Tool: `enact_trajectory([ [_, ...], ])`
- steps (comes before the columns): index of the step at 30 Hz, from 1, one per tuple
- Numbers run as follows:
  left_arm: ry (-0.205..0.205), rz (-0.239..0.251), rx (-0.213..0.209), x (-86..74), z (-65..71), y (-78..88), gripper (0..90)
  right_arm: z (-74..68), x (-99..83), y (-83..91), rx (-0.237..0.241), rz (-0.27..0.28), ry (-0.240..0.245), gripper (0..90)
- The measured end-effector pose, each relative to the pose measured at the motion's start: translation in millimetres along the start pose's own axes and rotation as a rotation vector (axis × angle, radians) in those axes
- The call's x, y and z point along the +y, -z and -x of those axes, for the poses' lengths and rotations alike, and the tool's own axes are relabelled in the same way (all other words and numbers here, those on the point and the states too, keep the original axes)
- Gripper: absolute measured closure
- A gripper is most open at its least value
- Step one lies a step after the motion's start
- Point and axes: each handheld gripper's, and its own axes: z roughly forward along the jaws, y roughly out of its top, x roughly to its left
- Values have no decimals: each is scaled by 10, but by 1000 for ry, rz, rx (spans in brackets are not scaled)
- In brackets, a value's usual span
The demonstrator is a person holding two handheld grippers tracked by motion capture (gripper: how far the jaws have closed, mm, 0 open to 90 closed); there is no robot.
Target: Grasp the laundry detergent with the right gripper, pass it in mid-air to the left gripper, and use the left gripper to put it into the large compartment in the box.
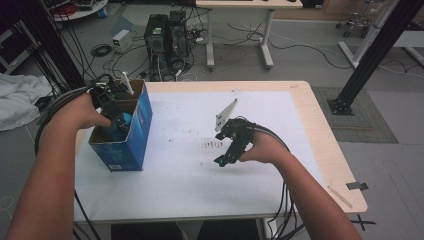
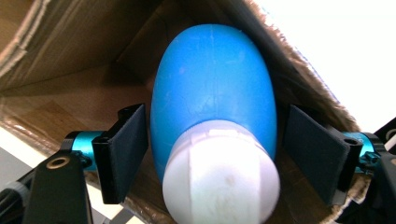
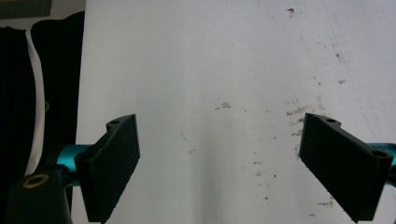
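- I work at a pale wooden table (image 1: 327, 150) covered by a white sheet (image 1: 190, 170); left of it, white cloth (image 1: 17, 100) lies heaped beside the grey floor.
- On the sheet's left part stands an open blue cardboard box (image 1: 132, 137), my landmark.
- My left gripper (image 2: 212, 154) reaches down into the box; its jaws stand apart on either side of a blue bottle (image 2: 212, 88) with a white cap (image 2: 222, 172), pads just off it, no squeeze that I can see.
- The bottle lies inside the box, against a brown wall; its far end is hidden from me.
- Behind the box, computer towers (image 1: 165, 37) and tangled cables (image 1: 107, 52) sit on the floor.
- Right of the box, dark specks (image 1: 212, 144) dot the sheet.
- Farther right, my right gripper (image 1: 222, 160) hovers over bare sheet, jaws wide, nothing between them.
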Motion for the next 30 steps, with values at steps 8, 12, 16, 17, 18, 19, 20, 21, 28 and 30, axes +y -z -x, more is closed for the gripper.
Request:
enact_trajectory([
  [8,-4,11,2,-14,22,89,207,-1,-4,25,1,2,3,116],
  [12,-9,10,15,-43,31,179,175,3,-1,46,-1,1,5,116],
  [16,-15,20,16,-56,54,238,163,2,1,52,1,0,3,116],
  [17,-41,26,24,-62,93,317,145,4,9,56,1,-3,6,116],
  [18,-41,26,24,-62,93,317,140,4,9,56,1,-3,6,116],
  [19,-41,26,24,-62,93,317,140,5,12,59,0,-4,8,116],
  [20,-58,33,22,-60,132,383,140,5,12,59,0,-4,8,116],
  [21,-58,33,22,-60,132,383,140,5,12,59,0,-4,8,116],
  [28,-124,58,18,-7,288,605,122,-9,57,119,0,-15,13,117],
  [30,-124,58,18,-7,288,605,120,-12,60,123,-2,-17,13,117],
])
